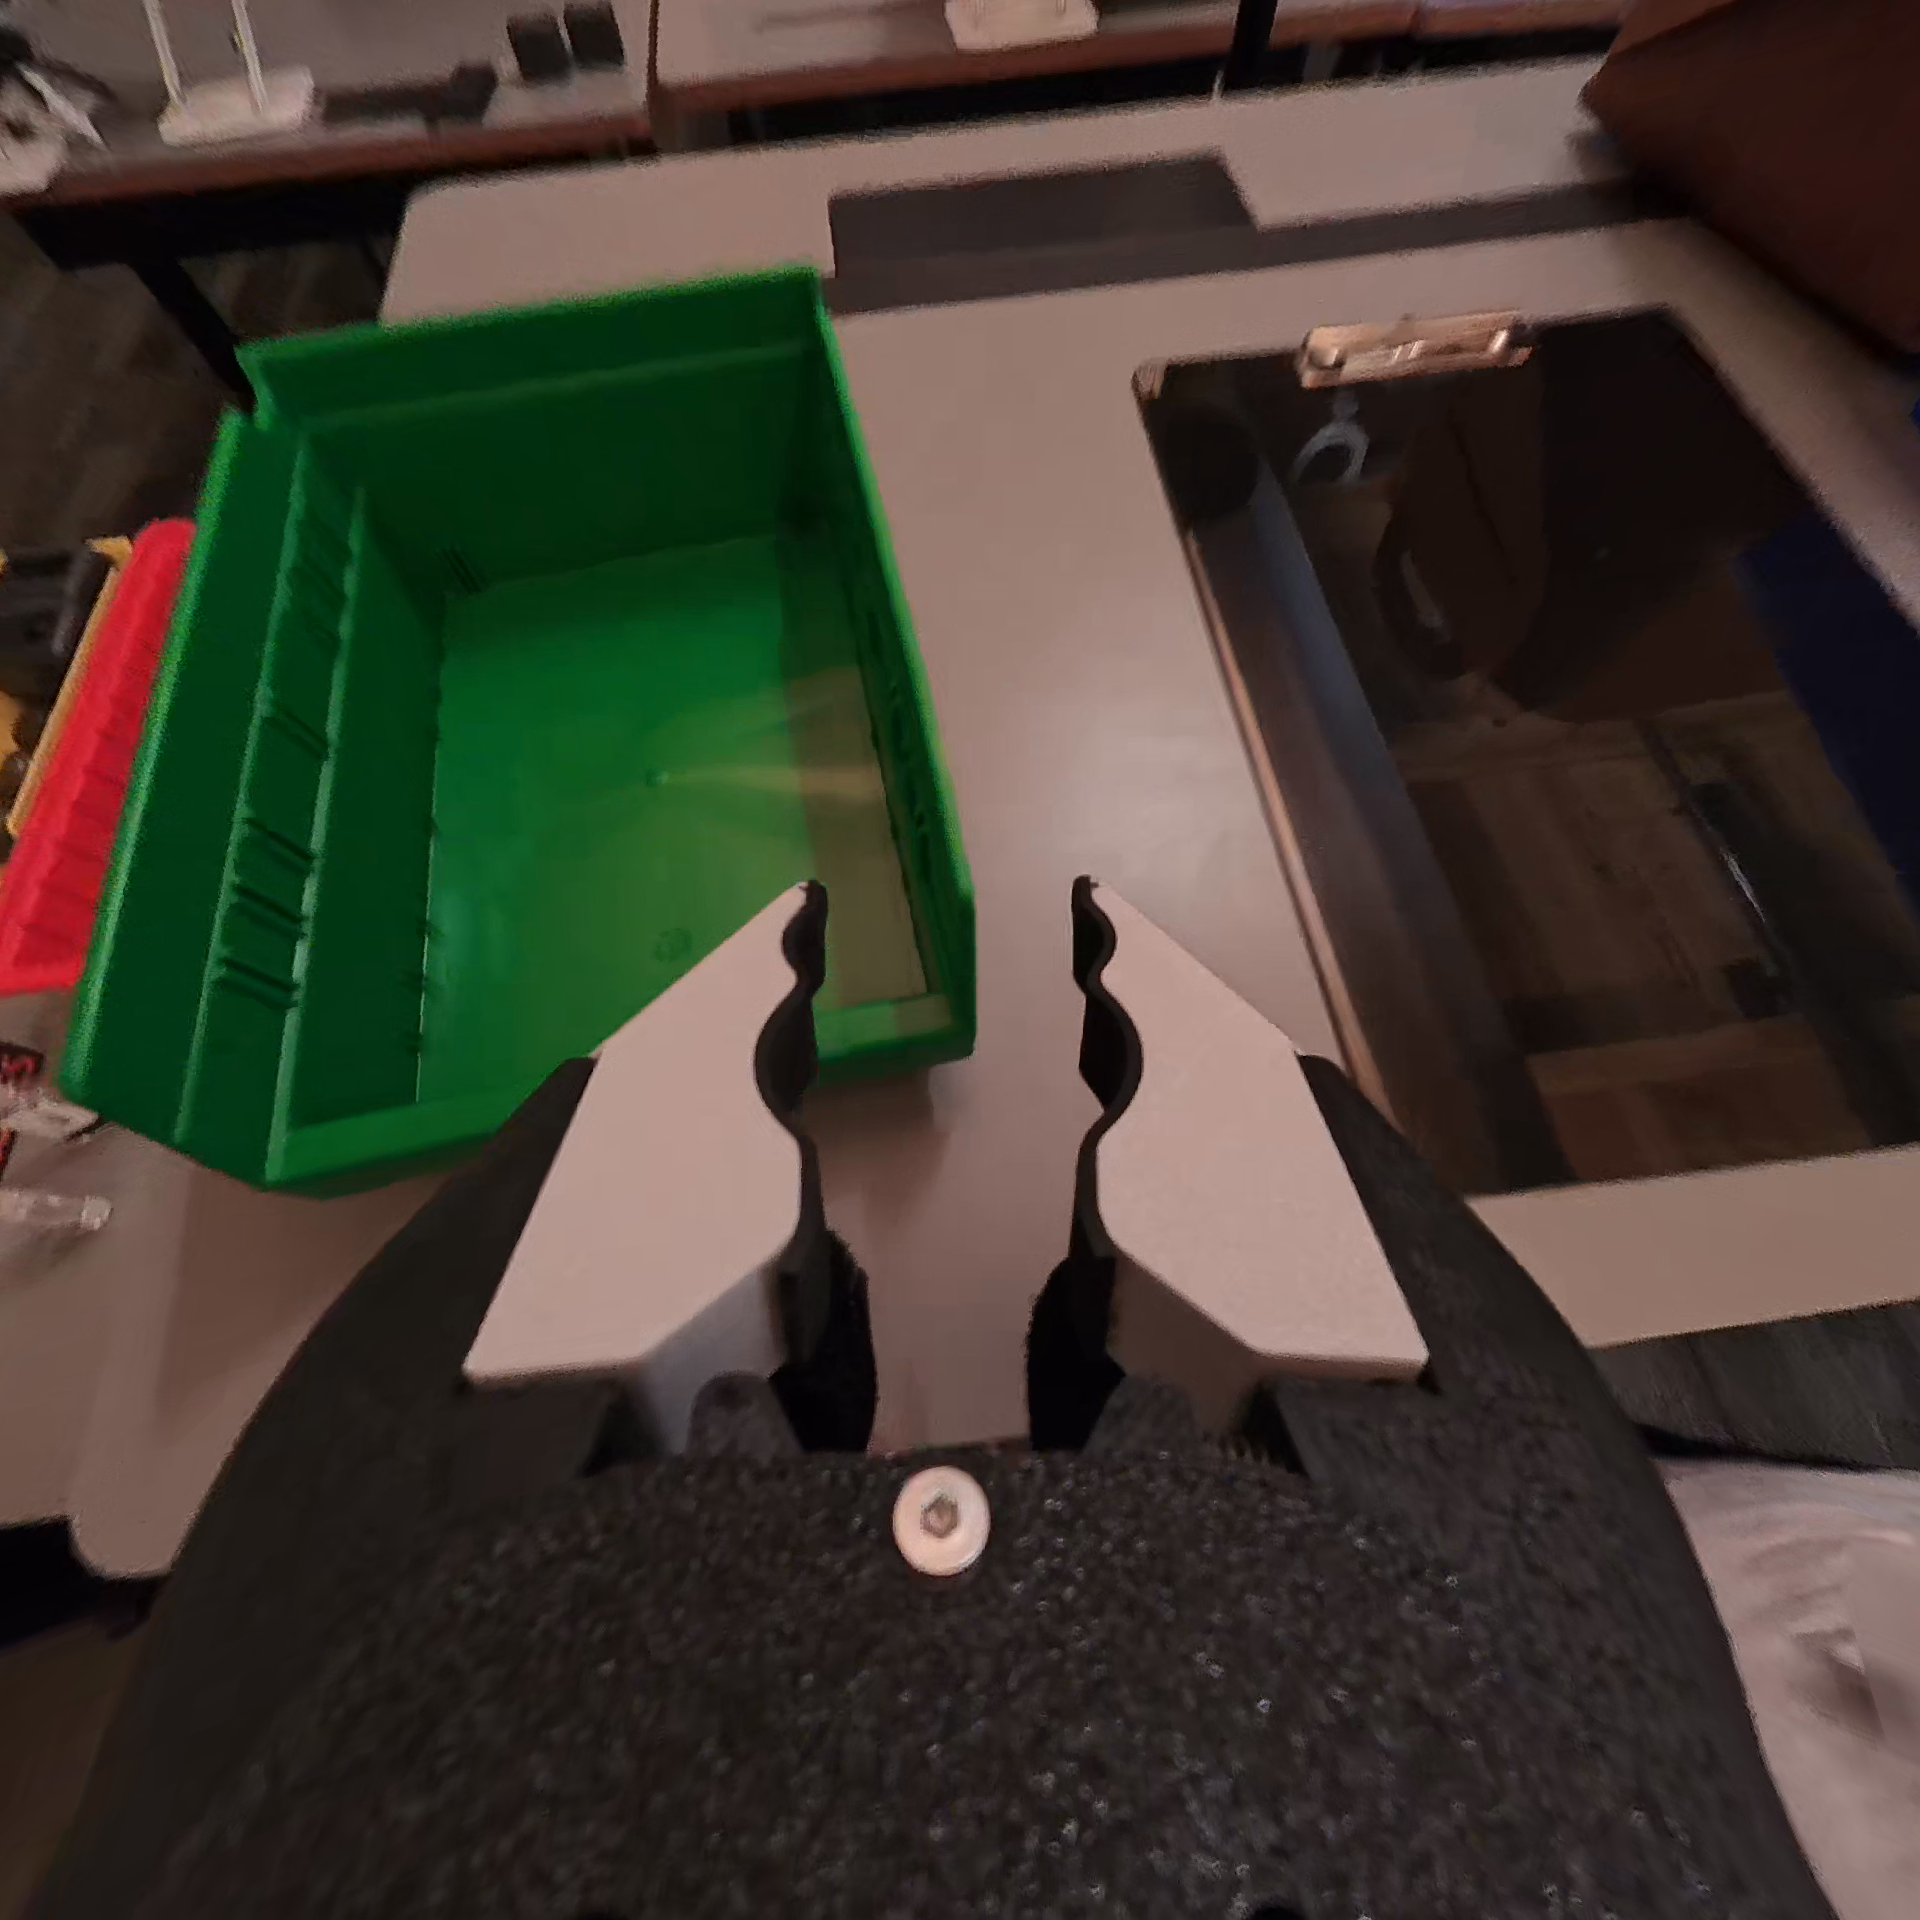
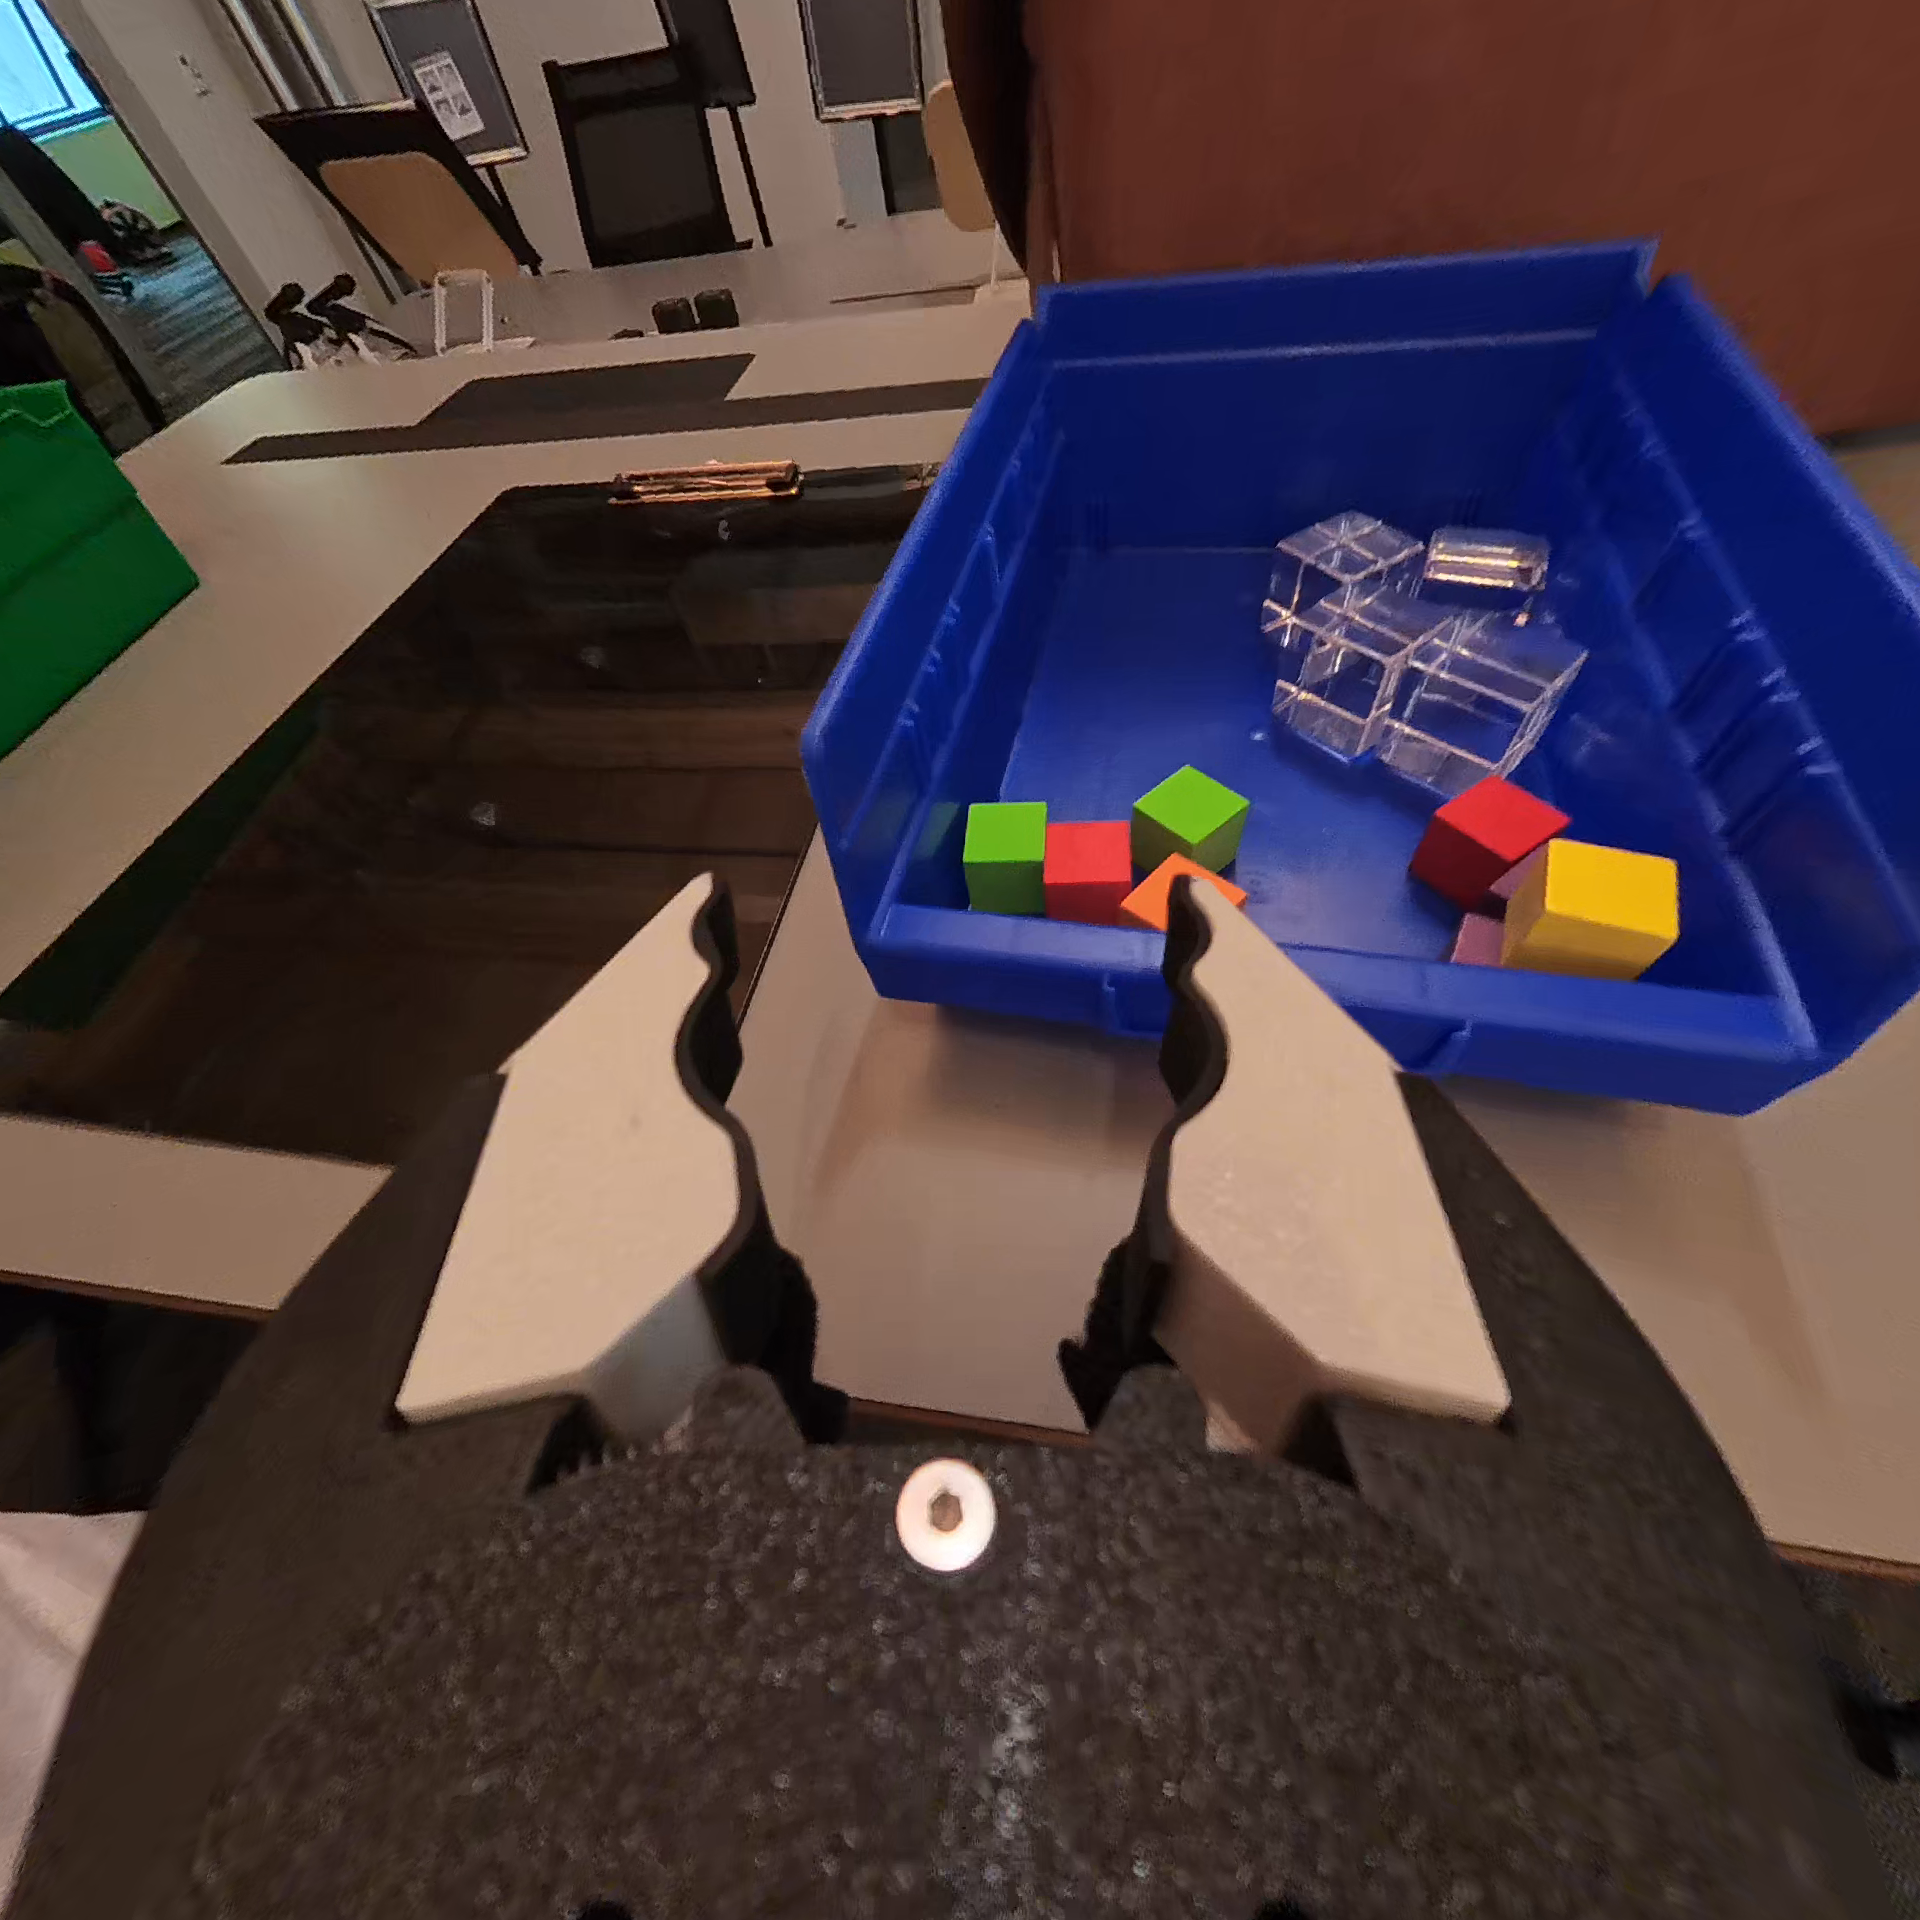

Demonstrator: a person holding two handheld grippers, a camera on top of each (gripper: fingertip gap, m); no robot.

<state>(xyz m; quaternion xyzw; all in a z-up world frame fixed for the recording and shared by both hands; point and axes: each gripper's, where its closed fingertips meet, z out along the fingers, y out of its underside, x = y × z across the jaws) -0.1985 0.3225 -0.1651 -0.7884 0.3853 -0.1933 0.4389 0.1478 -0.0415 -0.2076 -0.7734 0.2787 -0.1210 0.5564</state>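
Right wrist view: right gripper (image 2: 945, 914) spread, empty, blue bin (image 2: 1351, 997) of cubes just ahead-right. Left gripper (image 1: 945, 894) spread, empty, green bin (image 1: 260, 831) ahead-left; black clipboard (image 1: 1558, 831) ahead-right.

The red bin (image 1: 94, 758) left of the green bin (image 1: 312, 727) shows only a ribbed strip; the green wall and the picture's left edge hide the rest. The small things (image 1: 42, 1143) near it at that edge are too cut off to name. In the right wrist view the green bin (image 2: 73, 582) is just a corner at the left edge. The right gripper (image 2: 951, 899) has one fingertip (image 2: 1195, 914) covering part of the orange cube (image 2: 1158, 894) — its full shape cannot be told. A purple piece (image 2: 1481, 935) is mostly hidden behind the yellow cube (image 2: 1595, 909). The clear blocks (image 2: 1403, 649) overlap, so their count stays uncertain — edges blend. The far tables in both views are blurred.
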